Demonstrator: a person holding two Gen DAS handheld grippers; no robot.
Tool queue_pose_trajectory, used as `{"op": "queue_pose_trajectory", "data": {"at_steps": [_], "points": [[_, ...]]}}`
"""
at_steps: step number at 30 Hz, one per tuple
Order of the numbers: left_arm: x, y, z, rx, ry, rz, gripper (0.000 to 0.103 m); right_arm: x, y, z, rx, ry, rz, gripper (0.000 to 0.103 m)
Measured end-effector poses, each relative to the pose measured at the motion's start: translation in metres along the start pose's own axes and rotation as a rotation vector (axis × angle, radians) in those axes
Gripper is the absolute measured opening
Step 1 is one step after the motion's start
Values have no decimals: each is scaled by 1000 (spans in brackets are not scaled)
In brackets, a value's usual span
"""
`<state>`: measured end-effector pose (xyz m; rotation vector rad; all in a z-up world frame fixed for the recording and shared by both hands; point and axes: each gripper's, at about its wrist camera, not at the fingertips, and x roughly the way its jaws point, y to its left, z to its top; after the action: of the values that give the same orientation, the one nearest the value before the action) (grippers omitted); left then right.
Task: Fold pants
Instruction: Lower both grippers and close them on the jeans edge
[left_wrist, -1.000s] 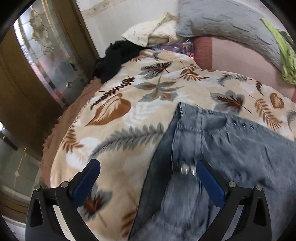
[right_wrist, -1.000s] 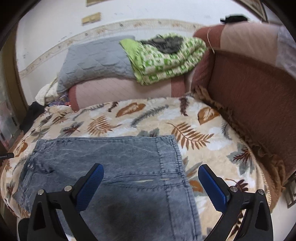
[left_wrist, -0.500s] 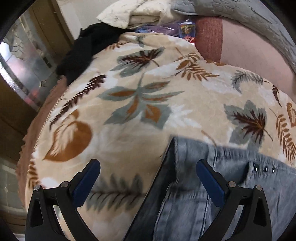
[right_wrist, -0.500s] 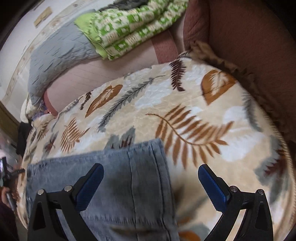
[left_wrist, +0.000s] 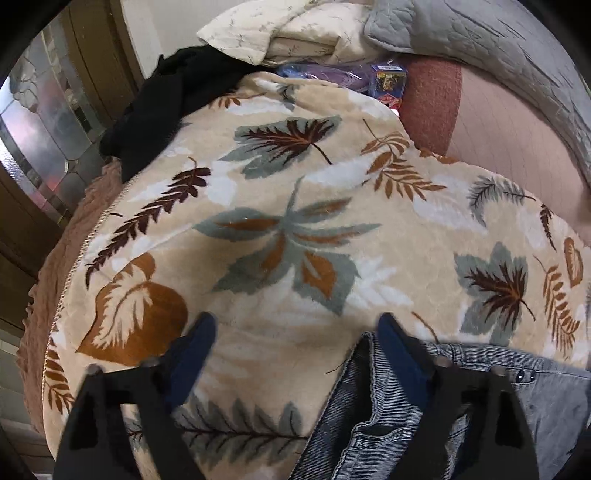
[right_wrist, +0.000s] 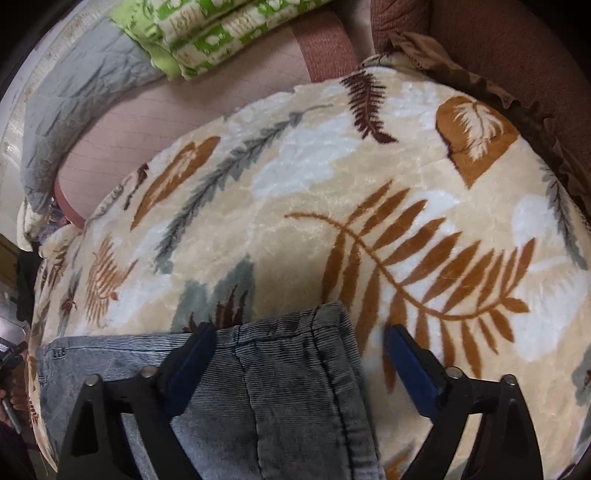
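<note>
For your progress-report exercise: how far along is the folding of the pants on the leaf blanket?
Done: the grey pants lie spread flat on the leaf blanket. In hand: the left gripper and right gripper, jaws just narrowing but open, straddle two far corners. Left: gripping and every fold.

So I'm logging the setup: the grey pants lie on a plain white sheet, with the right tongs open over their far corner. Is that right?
Not quite. The grey pants lie on a beige blanket printed with leaves, not a plain white sheet, as the right wrist view shows. The right tongs are open over the far corner.
</note>
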<state>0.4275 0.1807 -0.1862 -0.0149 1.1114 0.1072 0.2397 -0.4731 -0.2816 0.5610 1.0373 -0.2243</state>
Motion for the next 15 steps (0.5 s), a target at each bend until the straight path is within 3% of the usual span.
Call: {"op": "queue_pose_trajectory", "data": {"at_steps": [1,6,8,10,13,15], "points": [[3,-3,2,8,23,-12,71,2,2,0,-5,-2,-15,88],[19,-20,-1,-4,95,-99,67,5,7,0,-21,-6,-45,88],[30,-34,-5,24,140,-106,59,7,8,1,-36,-1,-54,88],[41,-43,-10,32,185,-113,30,9,10,2,-50,0,-71,86],[48,-47,-13,22,196,-90,22,9,9,4,-54,-14,-79,71],[45,-47,-13,5,192,-115,12,6,9,5,-54,-20,-93,38]]}}
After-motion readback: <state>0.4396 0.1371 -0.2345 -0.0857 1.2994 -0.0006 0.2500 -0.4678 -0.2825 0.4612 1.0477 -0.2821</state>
